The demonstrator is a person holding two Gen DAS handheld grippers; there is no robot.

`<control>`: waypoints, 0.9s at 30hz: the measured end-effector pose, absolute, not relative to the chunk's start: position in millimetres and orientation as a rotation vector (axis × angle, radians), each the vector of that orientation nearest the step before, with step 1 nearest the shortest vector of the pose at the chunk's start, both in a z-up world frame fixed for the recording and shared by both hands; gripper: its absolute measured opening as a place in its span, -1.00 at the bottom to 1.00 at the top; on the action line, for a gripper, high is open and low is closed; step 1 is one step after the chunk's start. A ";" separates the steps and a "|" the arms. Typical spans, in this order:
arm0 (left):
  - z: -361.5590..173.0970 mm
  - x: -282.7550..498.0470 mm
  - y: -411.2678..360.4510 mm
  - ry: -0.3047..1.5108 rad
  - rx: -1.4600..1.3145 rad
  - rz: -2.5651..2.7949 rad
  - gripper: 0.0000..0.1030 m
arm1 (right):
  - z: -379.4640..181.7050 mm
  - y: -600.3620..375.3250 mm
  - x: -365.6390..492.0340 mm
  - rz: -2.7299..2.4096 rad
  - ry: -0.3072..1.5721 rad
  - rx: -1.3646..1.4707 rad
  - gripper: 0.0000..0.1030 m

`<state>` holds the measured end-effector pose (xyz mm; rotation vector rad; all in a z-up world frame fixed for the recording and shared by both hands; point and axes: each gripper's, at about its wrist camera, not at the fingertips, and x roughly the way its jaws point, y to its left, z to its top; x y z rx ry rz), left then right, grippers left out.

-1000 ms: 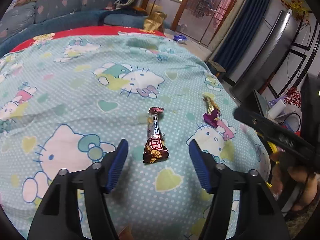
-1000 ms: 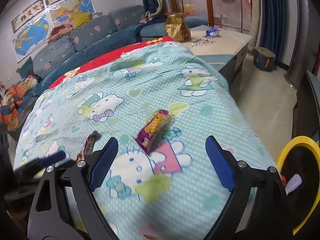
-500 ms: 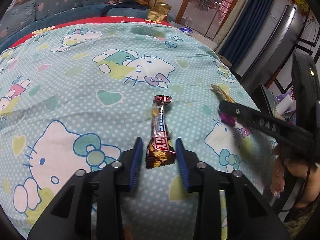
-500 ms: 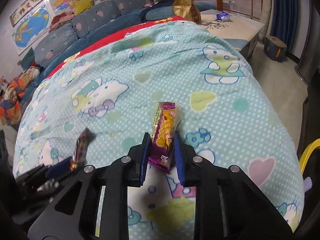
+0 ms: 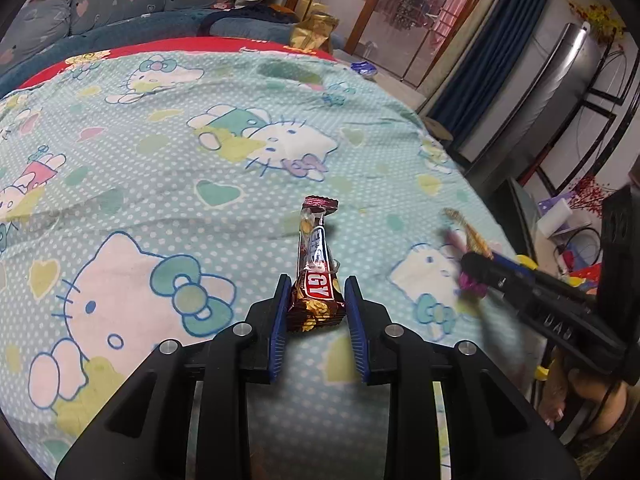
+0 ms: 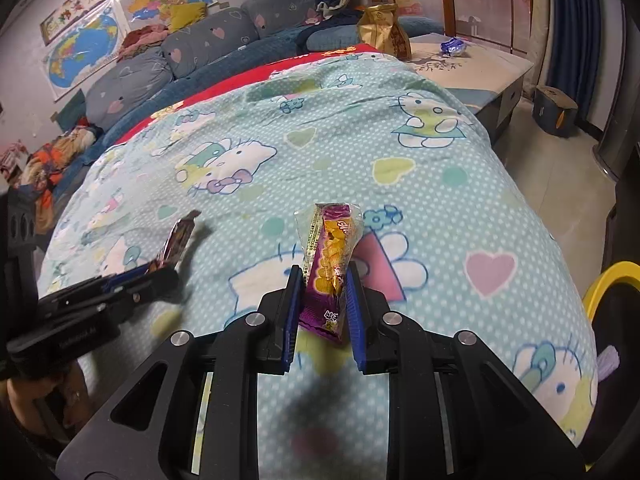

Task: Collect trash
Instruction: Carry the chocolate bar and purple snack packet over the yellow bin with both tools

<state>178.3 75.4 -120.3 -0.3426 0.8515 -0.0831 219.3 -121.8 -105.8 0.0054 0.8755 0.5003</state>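
Holding a wrapper in each gripper above the Hello Kitty bedspread (image 5: pixel 168 152).

My left gripper (image 5: pixel 316 304) pinches the brown candy wrapper (image 5: pixel 316 272); my right gripper (image 6: pixel 324 304) clamps the purple snack packet (image 6: pixel 330 268). I see a yellow bin rim (image 6: pixel 612 276) just right, then a gold bag (image 6: pixel 382 30) and grey sofa (image 6: pixel 208 44) beyond.

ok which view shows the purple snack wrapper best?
Right wrist: the purple snack wrapper sits centred and sharp, clamped by the right gripper. The left wrist view shows only its blurred ends past that gripper.
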 end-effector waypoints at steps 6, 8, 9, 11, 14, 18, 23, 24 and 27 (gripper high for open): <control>-100.4 169.3 61.9 0.813 -0.331 -0.119 -0.49 | -93.3 -128.7 201.0 0.513 0.845 0.001 -0.69; -94.3 168.2 56.4 0.802 -0.326 -0.130 -0.49 | -87.2 -131.0 195.1 0.517 0.829 -0.004 -0.69; -91.8 167.7 54.1 0.798 -0.323 -0.135 -0.49 | -85.2 -131.6 193.3 0.519 0.824 -0.005 -0.69; -85.8 165.4 48.2 0.788 -0.314 -0.146 -0.49 | -78.5 -133.8 188.4 0.518 0.806 -0.015 -0.69; -77.4 163.8 40.6 0.775 -0.300 -0.162 -0.49 | -71.2 -137.9 183.5 0.516 0.783 -0.023 -0.69; -65.7 162.4 30.7 0.757 -0.292 -0.185 -0.49 | -63.7 -145.5 178.0 0.511 0.759 -0.023 -0.69; -57.3 162.4 15.2 0.746 -0.265 -0.210 -0.49 | -55.2 -157.1 171.8 0.499 0.733 -0.017 -0.69; -56.2 162.7 13.3 0.745 -0.262 -0.213 -0.49 | -53.8 -159.5 170.7 0.497 0.730 -0.014 -0.69; -51.9 163.0 3.0 0.741 -0.245 -0.230 -0.49 | -50.3 -169.6 168.6 0.486 0.721 0.001 -0.69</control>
